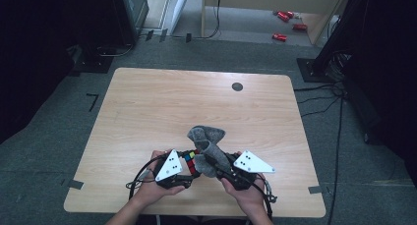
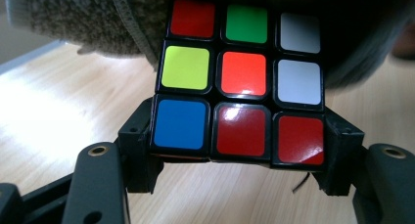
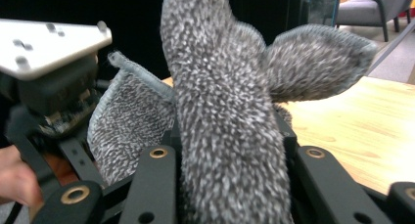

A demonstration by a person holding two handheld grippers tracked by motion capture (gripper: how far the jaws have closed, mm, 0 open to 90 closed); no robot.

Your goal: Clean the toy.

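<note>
A colour-tiled puzzle cube (image 2: 242, 79) is clamped by its lower row between the two black jaws of my left gripper (image 2: 242, 148). In the high view the cube (image 1: 190, 162) sits near the table's front edge, just right of my left gripper (image 1: 191, 168). A grey fuzzy cloth (image 3: 230, 121) is bunched upright between the jaws of my right gripper (image 3: 230, 150), which is shut on it. The cloth (image 1: 209, 145) presses against the cube's right and far sides and hides part of it. My right gripper (image 1: 220, 167) sits just right of the cube.
The wooden table (image 1: 162, 102) has a round black grommet (image 1: 237, 86) near its far edge. Cables trail from both grippers over the front edge. Red cans (image 1: 285, 17) lie on the floor beyond the table, and dark equipment stands at both sides.
</note>
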